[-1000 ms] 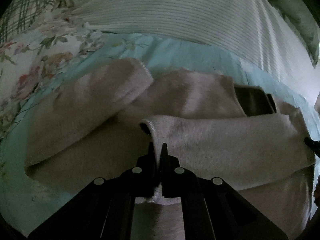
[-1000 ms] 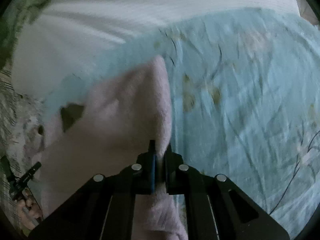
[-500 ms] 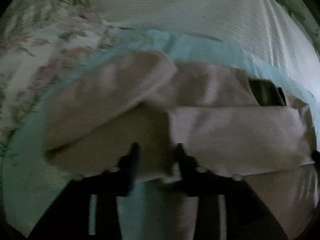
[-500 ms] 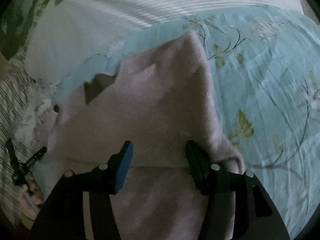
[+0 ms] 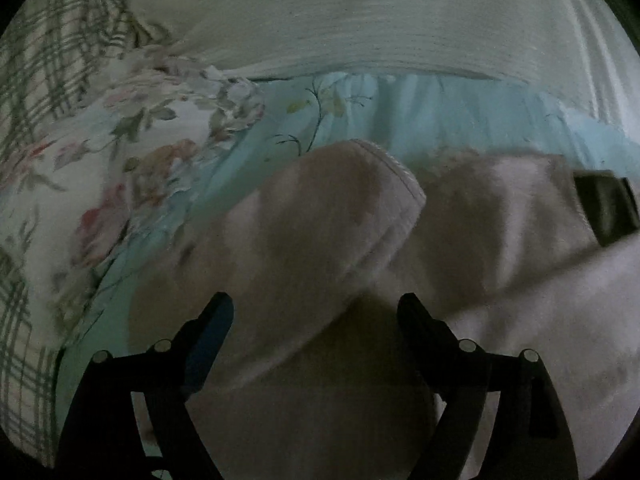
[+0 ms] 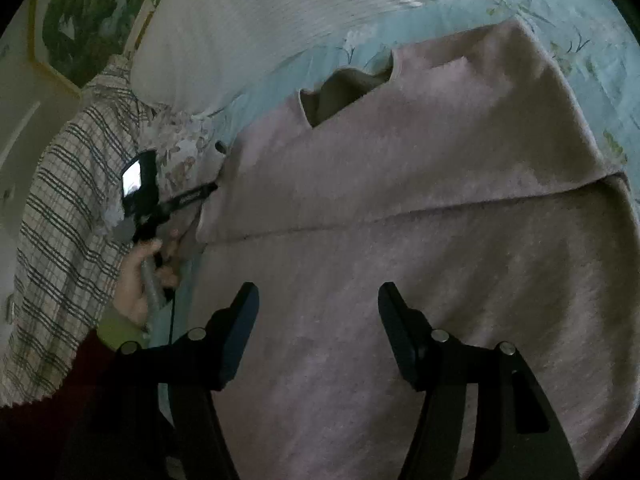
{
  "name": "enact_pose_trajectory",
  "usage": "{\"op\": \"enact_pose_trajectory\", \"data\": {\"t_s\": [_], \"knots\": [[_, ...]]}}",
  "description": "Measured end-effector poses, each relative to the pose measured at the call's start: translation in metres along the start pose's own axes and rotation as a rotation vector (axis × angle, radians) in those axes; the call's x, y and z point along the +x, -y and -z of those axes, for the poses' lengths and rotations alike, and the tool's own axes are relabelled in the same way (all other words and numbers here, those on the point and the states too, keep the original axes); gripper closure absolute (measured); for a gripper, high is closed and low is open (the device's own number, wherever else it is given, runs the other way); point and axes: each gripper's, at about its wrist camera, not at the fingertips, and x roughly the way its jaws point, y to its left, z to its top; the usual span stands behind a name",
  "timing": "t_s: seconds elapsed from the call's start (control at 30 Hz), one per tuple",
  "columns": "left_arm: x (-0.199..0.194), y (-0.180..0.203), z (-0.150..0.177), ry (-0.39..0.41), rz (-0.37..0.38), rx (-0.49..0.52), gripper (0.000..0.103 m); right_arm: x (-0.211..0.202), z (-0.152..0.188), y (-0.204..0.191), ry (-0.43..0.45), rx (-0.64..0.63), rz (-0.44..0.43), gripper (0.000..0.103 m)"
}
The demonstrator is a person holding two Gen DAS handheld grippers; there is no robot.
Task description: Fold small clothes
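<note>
A pale pink fleece sweater lies spread on a bed, on the light-blue floral bedsheet, with a white ribbed pillow beyond it toward twelve o'clock. Both sleeves look already laid across the body: in the left wrist view one sleeve runs diagonally, its stitched cuff toward one o'clock, and in the right wrist view a straight fold edge crosses the chest from nine to three o'clock, below the dark V of the neckline. The left hand-held gripper has just been opening and stands wide, nothing pinched between its fingers, the sleeve only lying under them. The right hand-held gripper has also just been opening and stands fairly wide and empty over the lower body of the sweater. The sleeve-folding step seems finished with the release. Next, probably, each gripper should go to a hem corner at six o'clock, pinch through both layers, and carry the hem up toward the neckline without dragging the sleeves askew.
</note>
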Motion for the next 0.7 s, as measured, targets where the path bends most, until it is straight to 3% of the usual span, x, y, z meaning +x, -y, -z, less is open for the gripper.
{"op": "enact_pose_trajectory", "data": {"t_s": [0.03,0.1,0.13,0.17,0.27,0.47,0.6,0.7], "knots": [[0.007,-0.001,-0.004,-0.006,0.003,-0.008,0.021,0.002,0.001,0.000,-0.004,0.001,0.003,0.040],[0.021,-0.007,-0.010,-0.031,0.024,-0.034,0.046,0.000,0.002,0.003,-0.005,0.007,0.011,0.040],[0.026,-0.011,-0.012,-0.047,0.054,-0.052,0.074,0.000,0.001,0.005,-0.002,0.013,0.010,0.040],[0.028,-0.016,-0.013,-0.058,0.090,-0.078,0.089,0.000,0.001,0.006,0.002,0.019,0.009,0.040],[0.012,-0.028,-0.015,-0.013,0.134,-0.129,0.096,-0.006,0.001,0.011,0.018,0.027,0.005,0.040],[-0.036,-0.036,-0.014,0.069,0.240,-0.212,0.098,-0.016,0.004,0.014,0.040,0.043,-0.007,0.040],[-0.078,-0.016,-0.018,0.135,0.318,-0.200,0.098,-0.029,0.006,0.018,0.063,0.048,-0.008,0.040],[-0.103,0.009,-0.021,0.182,0.335,-0.175,0.099,-0.043,0.007,0.023,0.091,0.057,0.000,0.040]]}}
